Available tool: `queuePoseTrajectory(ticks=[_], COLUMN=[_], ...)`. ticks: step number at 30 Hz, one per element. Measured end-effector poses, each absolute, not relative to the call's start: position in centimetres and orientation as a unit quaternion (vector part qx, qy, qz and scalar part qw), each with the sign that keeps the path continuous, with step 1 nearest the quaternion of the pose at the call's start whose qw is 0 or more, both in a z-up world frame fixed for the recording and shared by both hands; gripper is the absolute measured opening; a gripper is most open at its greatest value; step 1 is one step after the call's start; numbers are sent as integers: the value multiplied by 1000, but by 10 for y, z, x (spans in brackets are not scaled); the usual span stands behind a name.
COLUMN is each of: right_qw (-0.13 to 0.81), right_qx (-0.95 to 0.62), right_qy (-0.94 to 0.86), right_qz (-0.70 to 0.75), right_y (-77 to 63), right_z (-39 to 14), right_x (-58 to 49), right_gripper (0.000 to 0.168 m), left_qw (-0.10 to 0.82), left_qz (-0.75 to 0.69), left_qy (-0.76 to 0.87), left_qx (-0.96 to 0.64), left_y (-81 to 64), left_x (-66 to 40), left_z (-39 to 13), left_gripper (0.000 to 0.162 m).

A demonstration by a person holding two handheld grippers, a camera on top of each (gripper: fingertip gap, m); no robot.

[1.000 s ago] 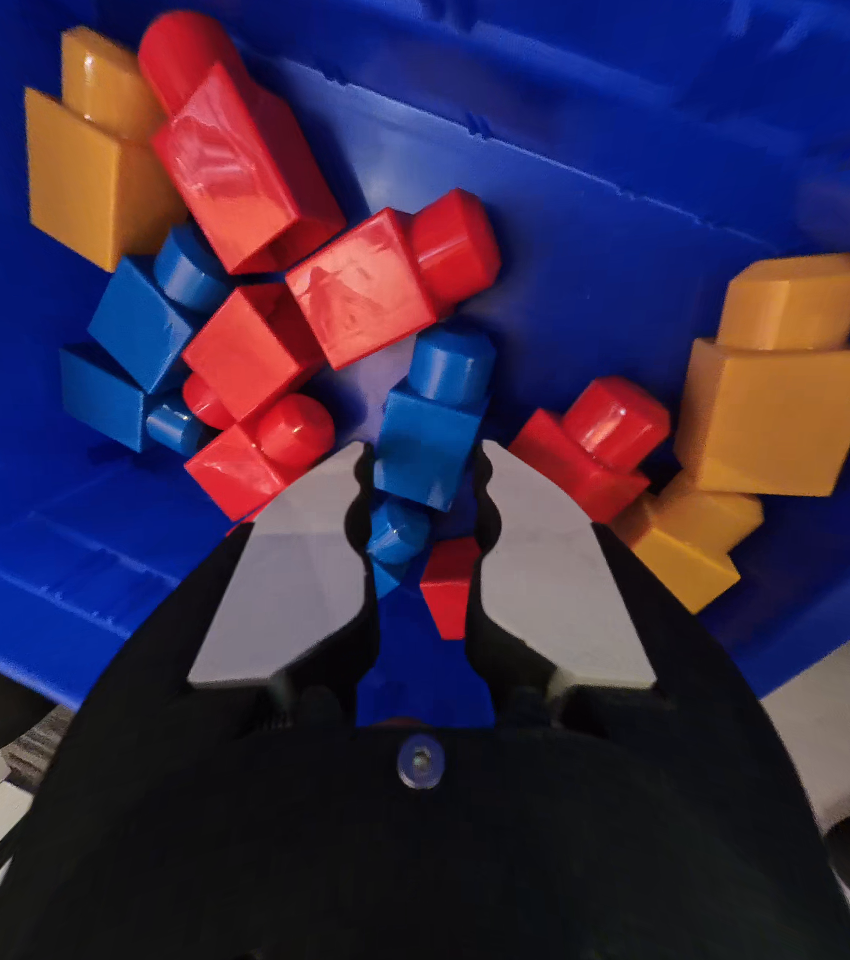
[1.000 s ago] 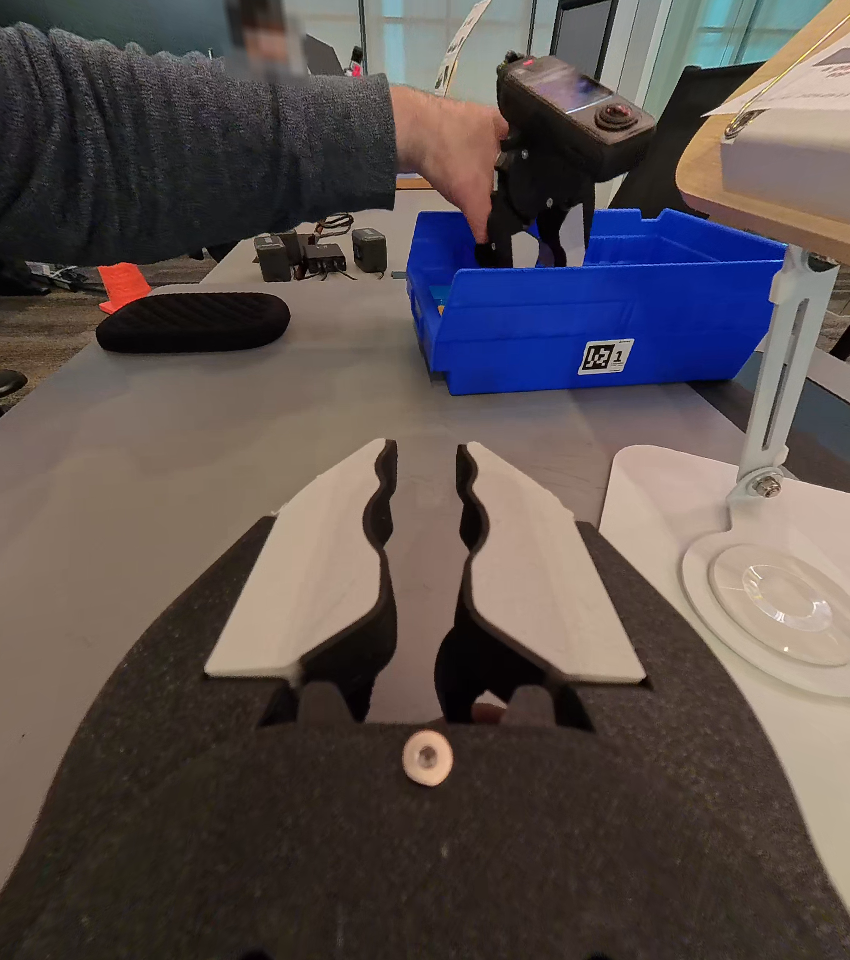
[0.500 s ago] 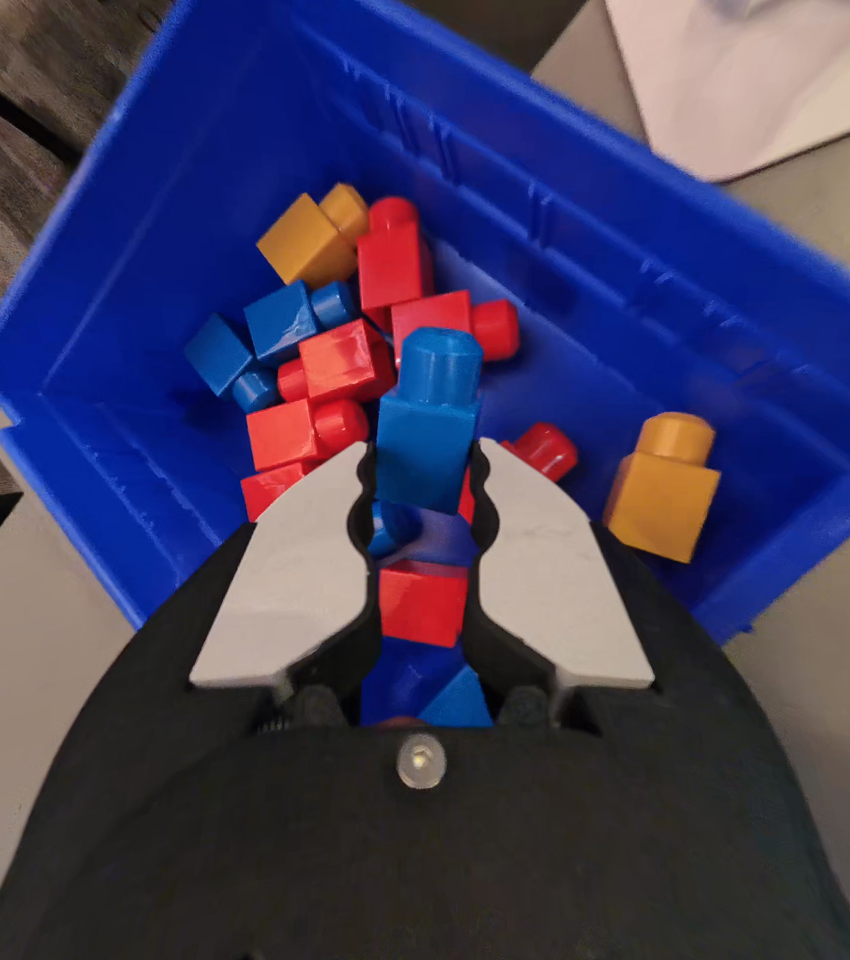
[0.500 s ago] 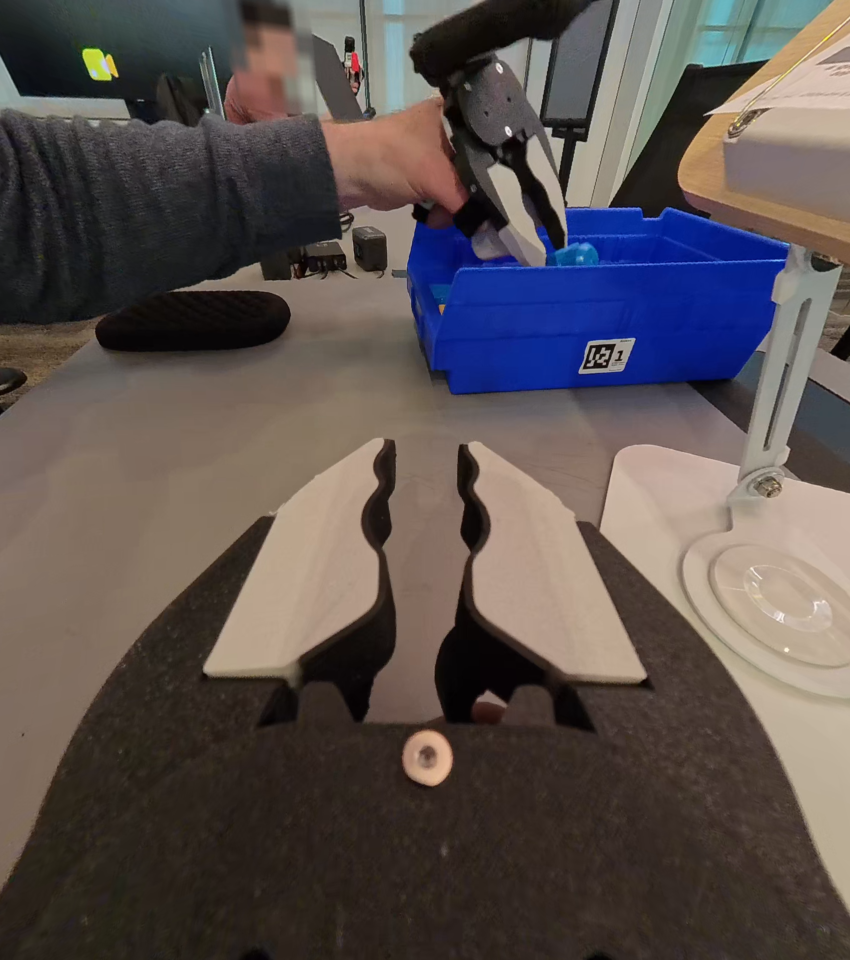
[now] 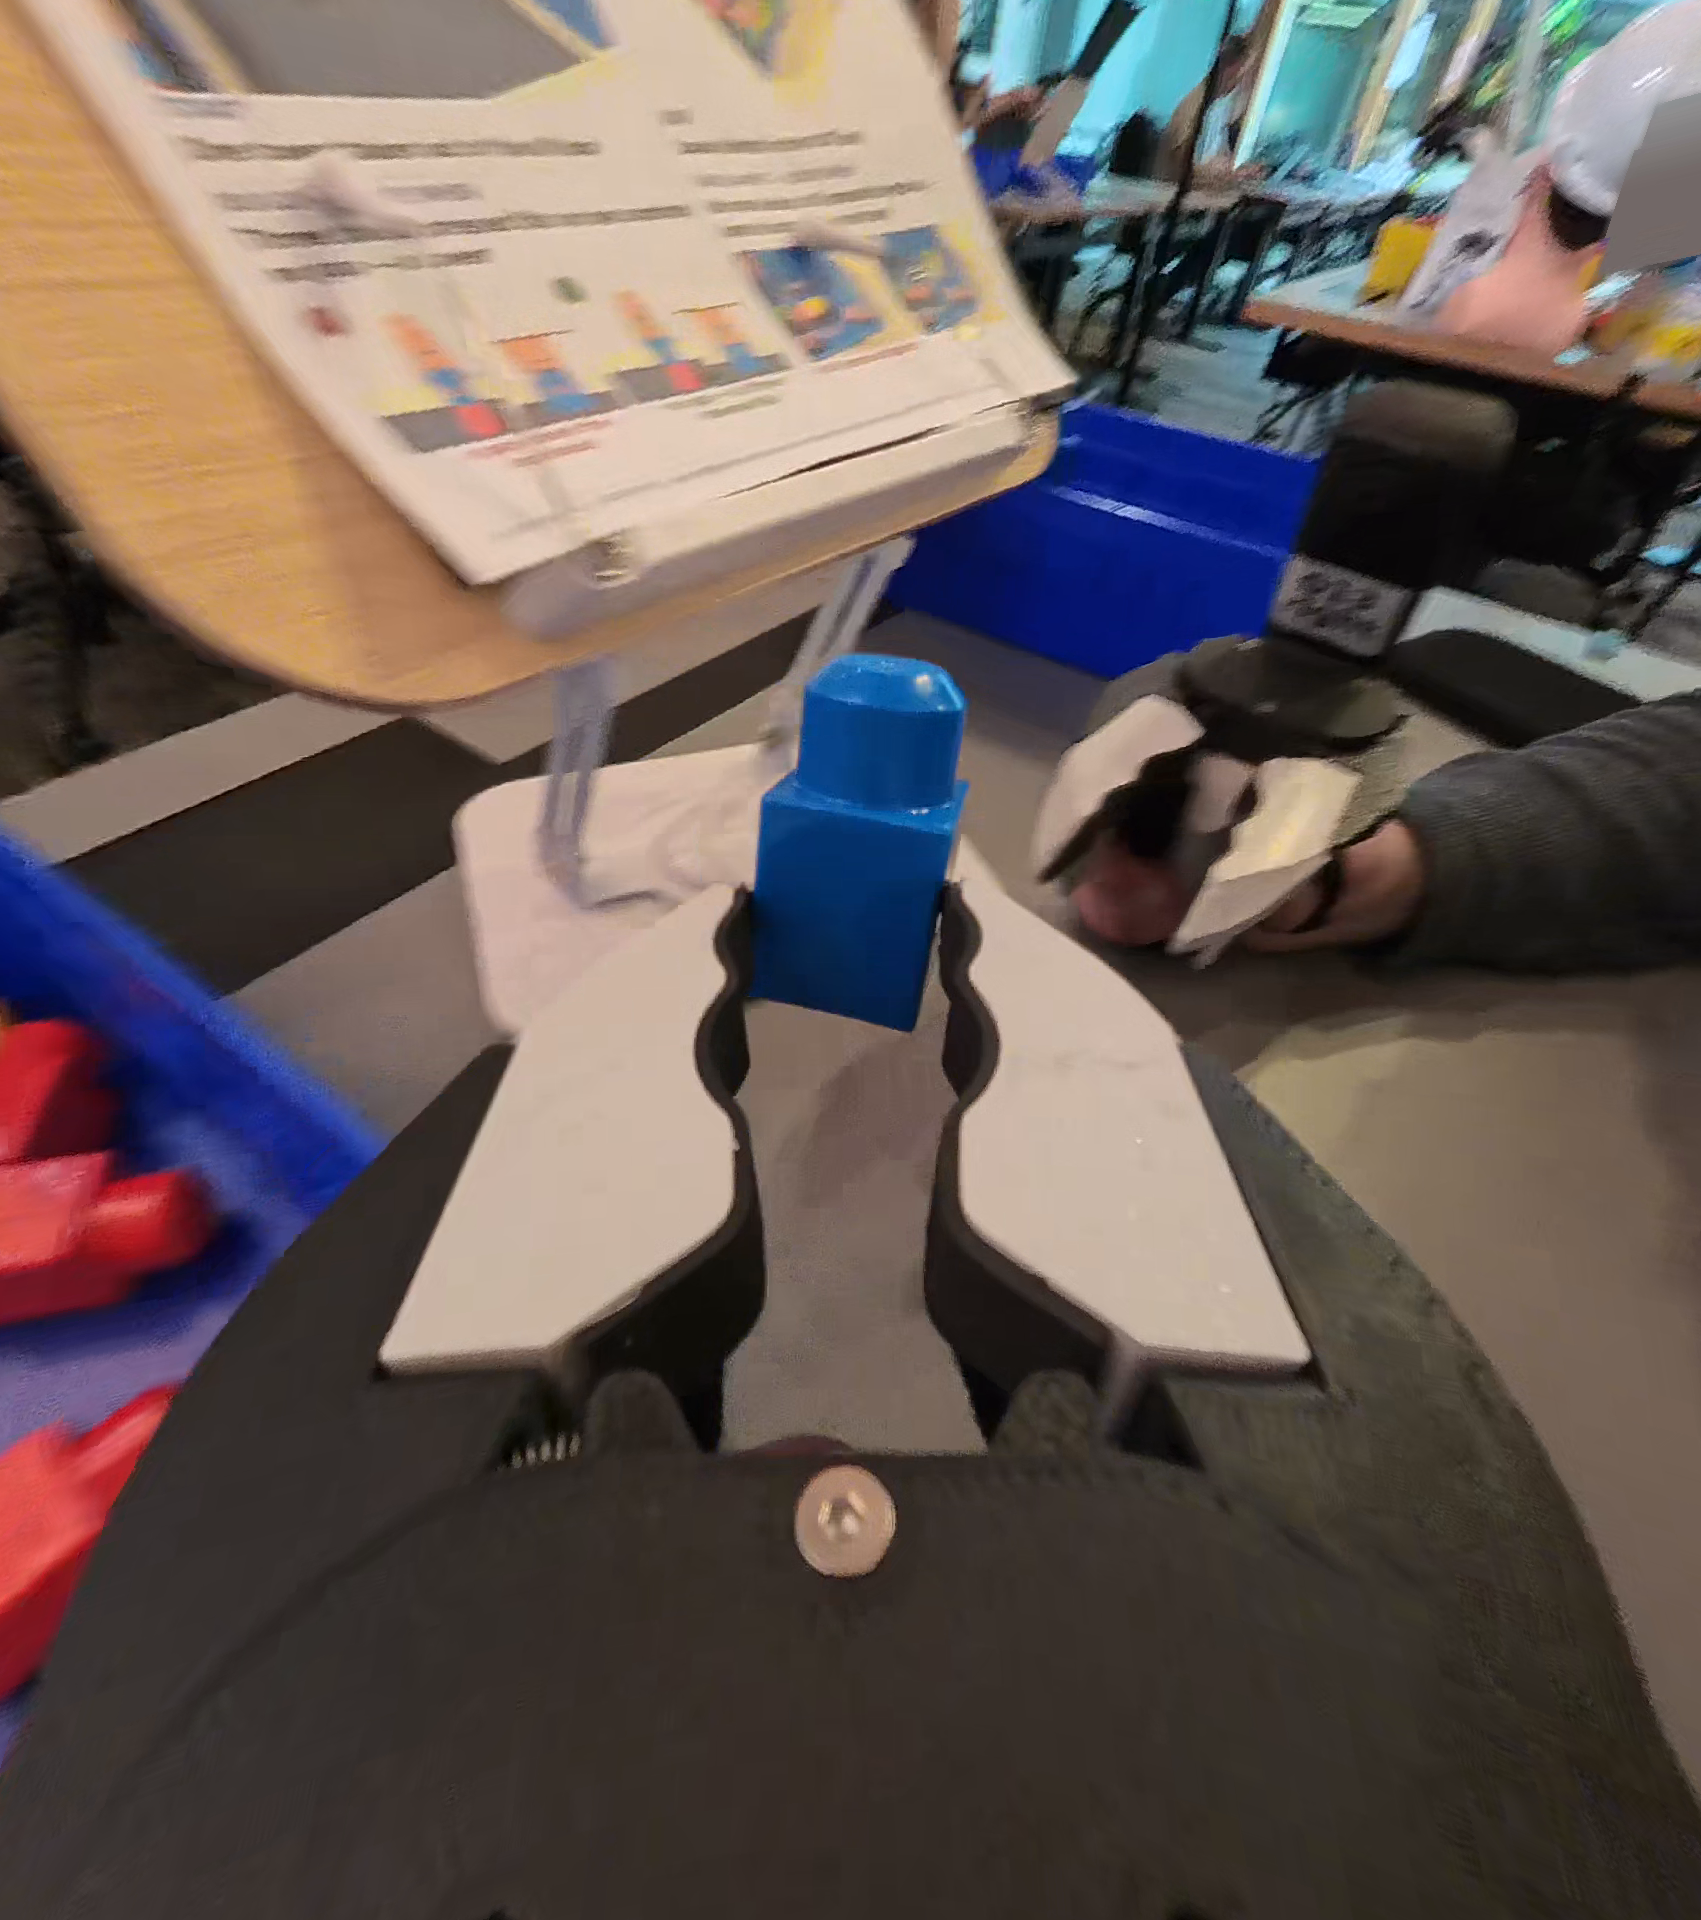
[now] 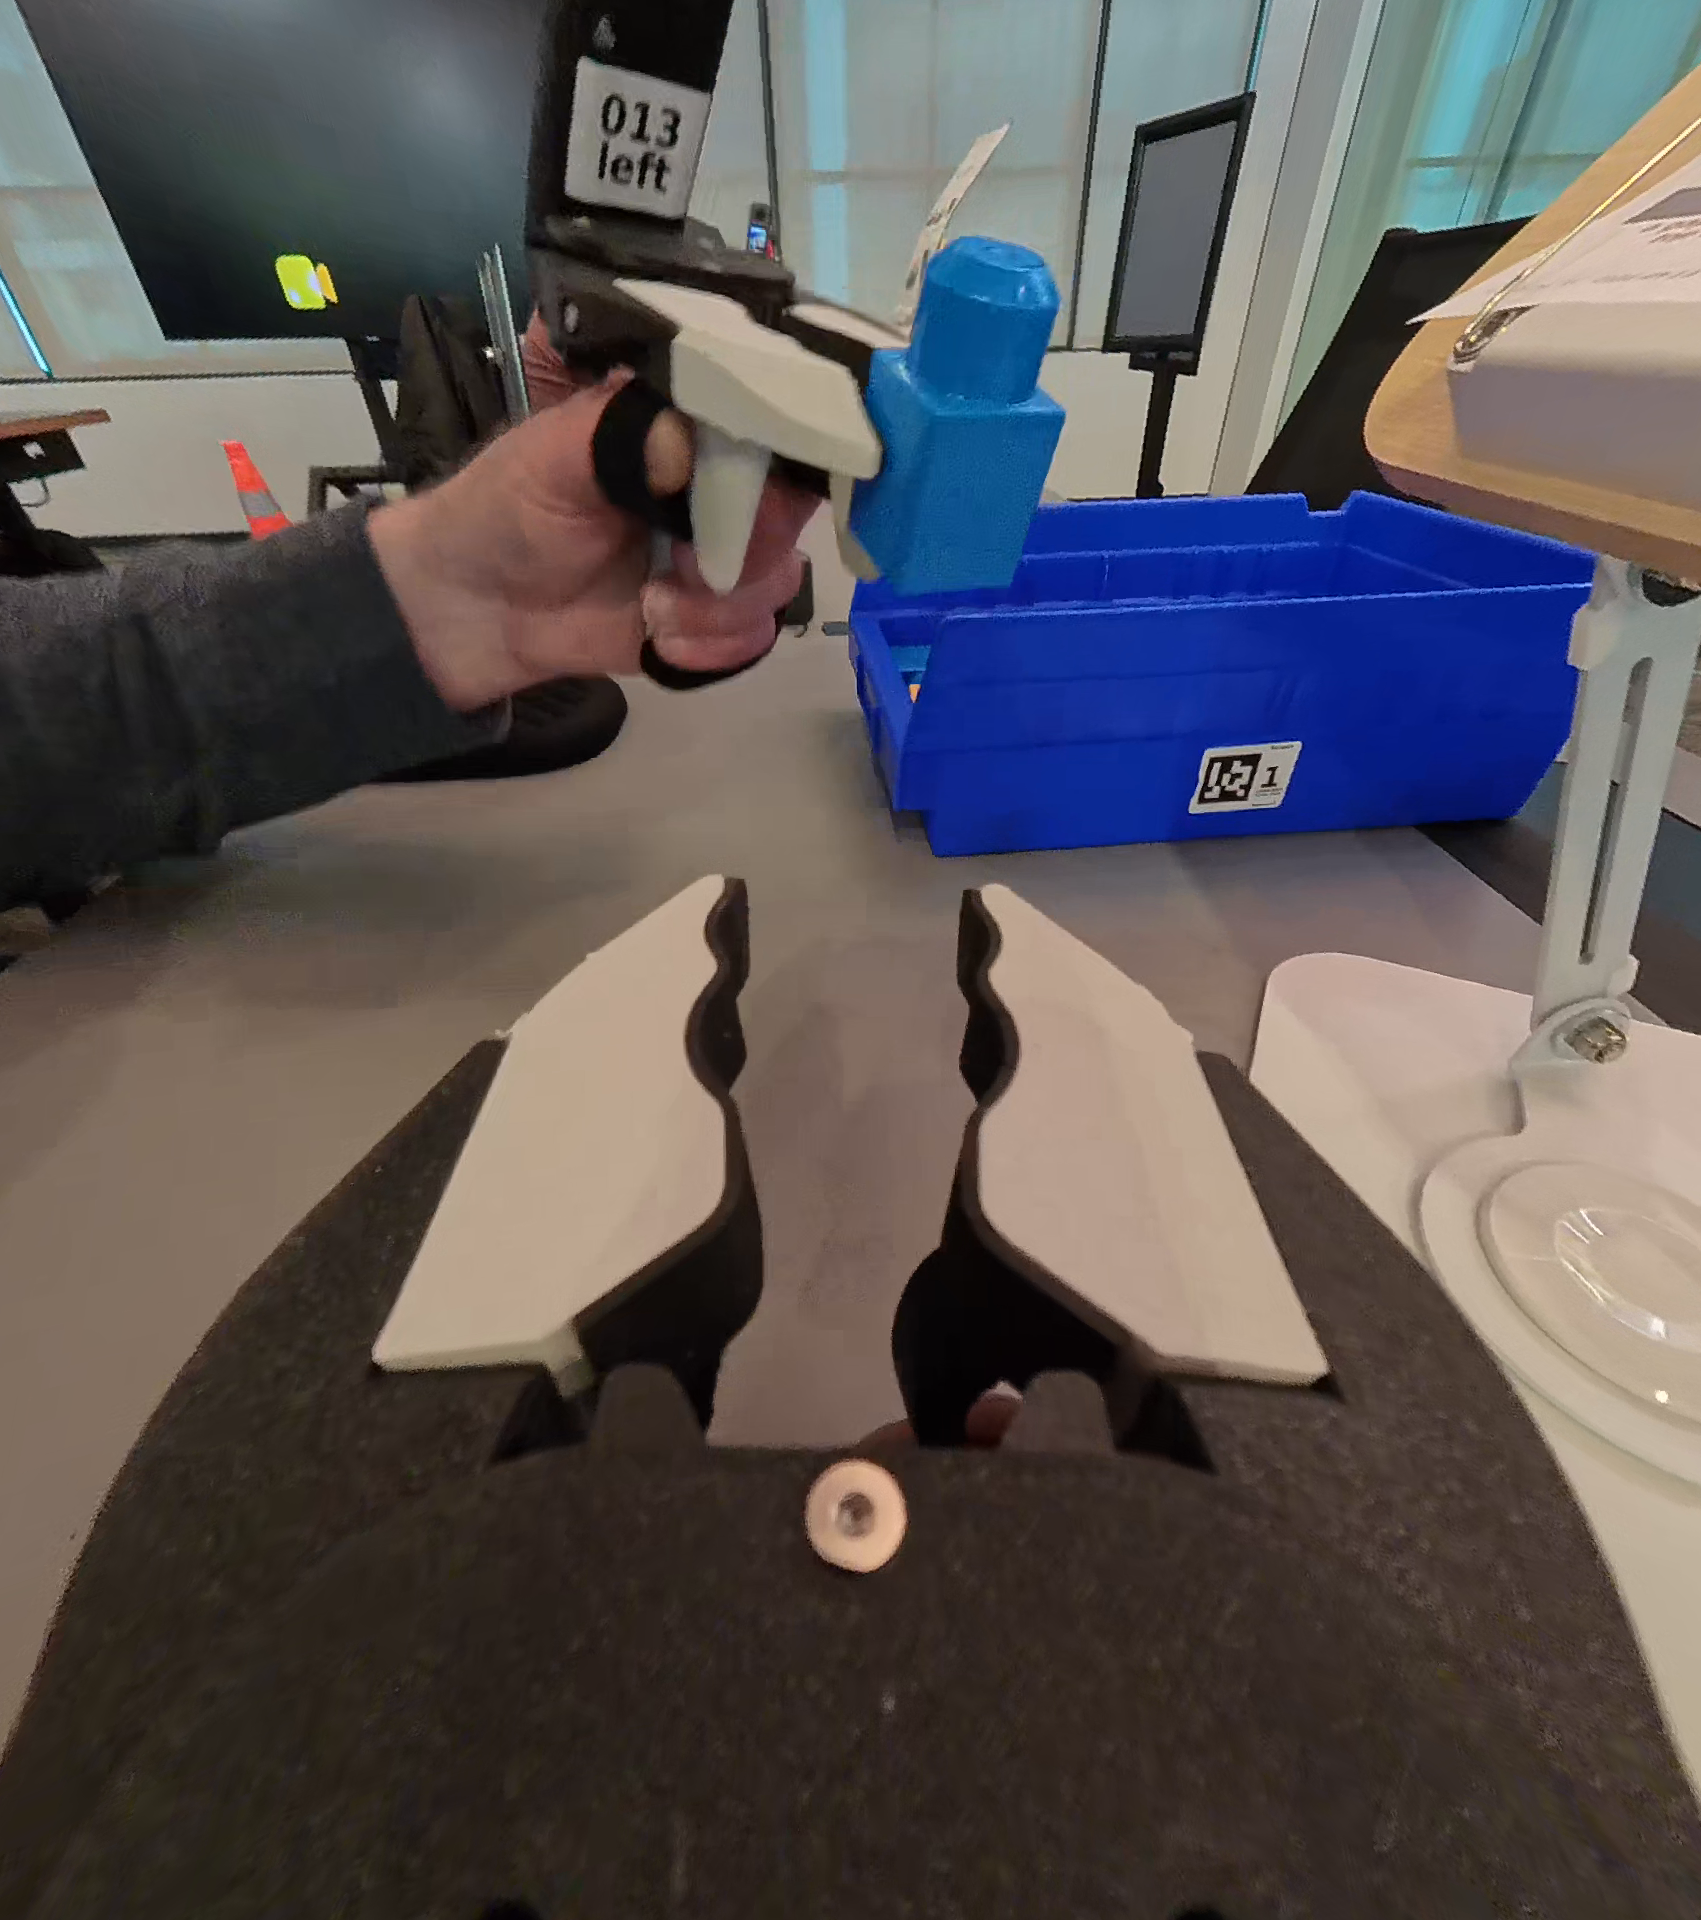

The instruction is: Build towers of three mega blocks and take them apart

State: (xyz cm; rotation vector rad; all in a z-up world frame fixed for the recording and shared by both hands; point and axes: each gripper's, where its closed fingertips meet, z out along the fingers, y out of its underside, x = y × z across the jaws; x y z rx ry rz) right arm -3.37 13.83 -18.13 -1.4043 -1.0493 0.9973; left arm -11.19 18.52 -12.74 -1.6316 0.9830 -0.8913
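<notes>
Left gripper [image 5: 844, 914] clamped on the blue block [image 5: 851, 862], fingertips pressing the two flat side walls of its square body, stud pointing up, block held in the air above the grey table [image 5: 1448, 1195], clear of the blue bin [image 6: 1241, 665]. Seen from the right wrist view, same grip: left gripper [image 6: 851, 488] gripping the blue block [image 6: 960, 436] with the block raised in front of the bin. Right gripper [image 6: 851, 904] parted a moderate way, nothing between its fingers, resting low over the table, near the white stand base [image 6: 1397, 1091]. Likely light, hollow, rigid plastic; smooth and somewhat slick, so best taken across the flat body faces, not the rounded stud. Not fragile. More red blocks [image 5: 25, 1226] lying loose in the bin at the left edge. Tower not yet begun on the table.
</notes>
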Motion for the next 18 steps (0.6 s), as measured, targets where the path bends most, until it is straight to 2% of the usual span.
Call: queuePoseTrajectory(ticks=[1, 12, 18], right_qw=[532, 521, 517], right_qx=[-586, -563, -554], right_qy=[-440, -420, -411], right_qz=[424, 485, 507], right_y=[138, 140, 141], right_z=[-180, -170, -166], right_x=[-35, -43, -42], right_gripper=[40, 49, 42], left_qw=[496, 480, 473], left_qz=[-383, -501, -511], left_qy=[407, 400, 403], left_qx=[-664, -599, -594], left_y=[176, 141, 139], left_x=[-101, -26, -19], left_z=[-128, -139, -147], left_gripper=[33, 33, 33])
